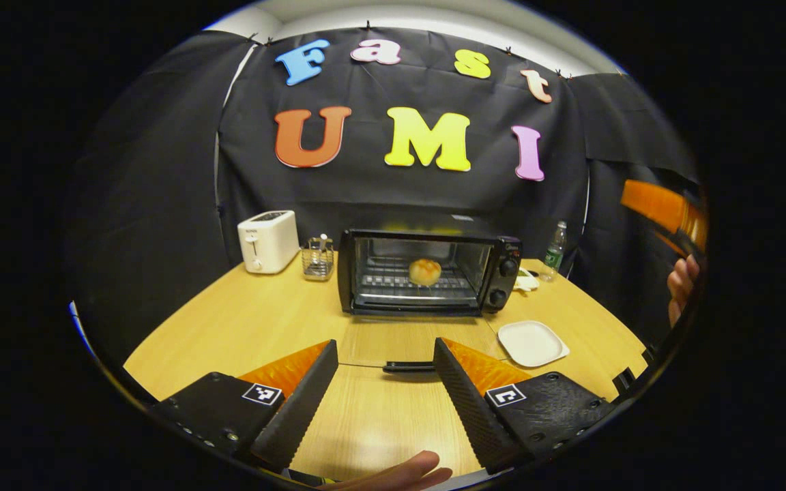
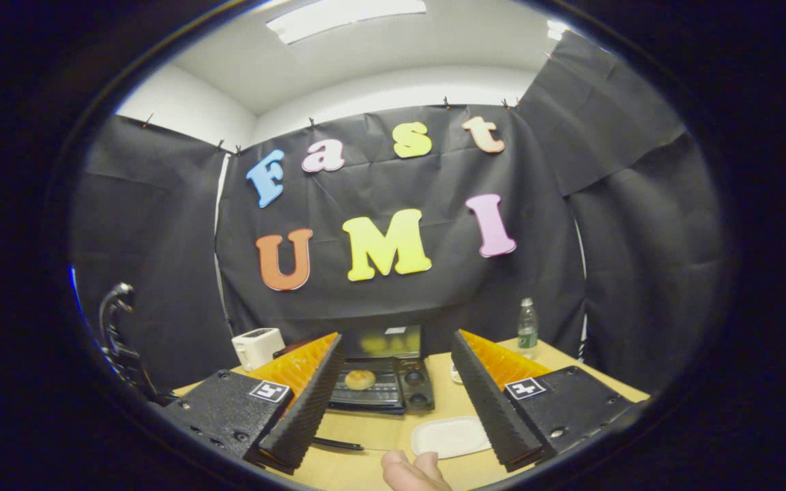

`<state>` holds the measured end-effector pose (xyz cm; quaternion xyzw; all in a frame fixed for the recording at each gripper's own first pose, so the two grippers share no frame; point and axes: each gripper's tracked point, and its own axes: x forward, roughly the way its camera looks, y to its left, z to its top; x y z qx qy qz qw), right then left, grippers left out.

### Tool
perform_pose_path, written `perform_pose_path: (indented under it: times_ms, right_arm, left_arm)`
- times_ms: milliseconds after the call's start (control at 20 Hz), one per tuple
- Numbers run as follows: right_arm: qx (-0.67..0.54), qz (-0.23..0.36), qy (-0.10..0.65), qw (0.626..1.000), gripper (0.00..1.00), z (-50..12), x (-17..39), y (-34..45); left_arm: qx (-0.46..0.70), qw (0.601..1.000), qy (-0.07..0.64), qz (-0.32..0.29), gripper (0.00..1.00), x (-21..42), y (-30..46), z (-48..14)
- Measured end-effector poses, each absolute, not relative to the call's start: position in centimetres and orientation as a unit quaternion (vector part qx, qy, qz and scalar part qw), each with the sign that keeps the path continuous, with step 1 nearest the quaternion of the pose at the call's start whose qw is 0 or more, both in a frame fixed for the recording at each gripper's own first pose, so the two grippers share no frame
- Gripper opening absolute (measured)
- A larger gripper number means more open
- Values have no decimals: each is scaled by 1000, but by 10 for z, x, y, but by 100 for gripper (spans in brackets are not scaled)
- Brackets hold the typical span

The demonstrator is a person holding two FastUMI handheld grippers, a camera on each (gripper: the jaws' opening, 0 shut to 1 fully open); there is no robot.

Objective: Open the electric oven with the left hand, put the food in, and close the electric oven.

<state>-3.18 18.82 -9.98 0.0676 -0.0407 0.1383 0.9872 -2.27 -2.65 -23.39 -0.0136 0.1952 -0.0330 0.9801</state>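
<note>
Bun sits inside open oven, its brand unreadable; left claw and right claw spread.

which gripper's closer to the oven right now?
Left, as far as I can judge. The left gripper sits low over the oven's open door; the right gripper is raised higher and farther back.

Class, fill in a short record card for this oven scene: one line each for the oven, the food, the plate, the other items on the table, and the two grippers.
oven: black electric oven at the back of the wooden table, door down and open
food: round bun on the rack inside the oven
plate: white plate, empty, right of the oven door
other items: white toaster, water bottle
left gripper: open, holding nothing
right gripper: open, holding nothing
</note>
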Motion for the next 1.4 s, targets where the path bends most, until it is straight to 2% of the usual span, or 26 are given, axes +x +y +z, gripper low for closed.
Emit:
perform_pose_path:
  times_ms: [400,600,900,1400]
  right_arm:
    - [64,134,-67,987,96,-82,-69,142]
    - [54,107,-102,987,96,-68,-77,111]
    - [64,104,-96,988,96,-73,-75,96]
    - [77,102,-90,988,96,-77,-76,87]
  left_arm:
    - [-13,950,301,-86,93,-5,-85,-320]
    - [-17,937,341,-67,94,5,-83,-351]
    - [1,927,370,-59,94,12,-92,-373]
    - [-1,926,374,-50,92,17,-88,-369]
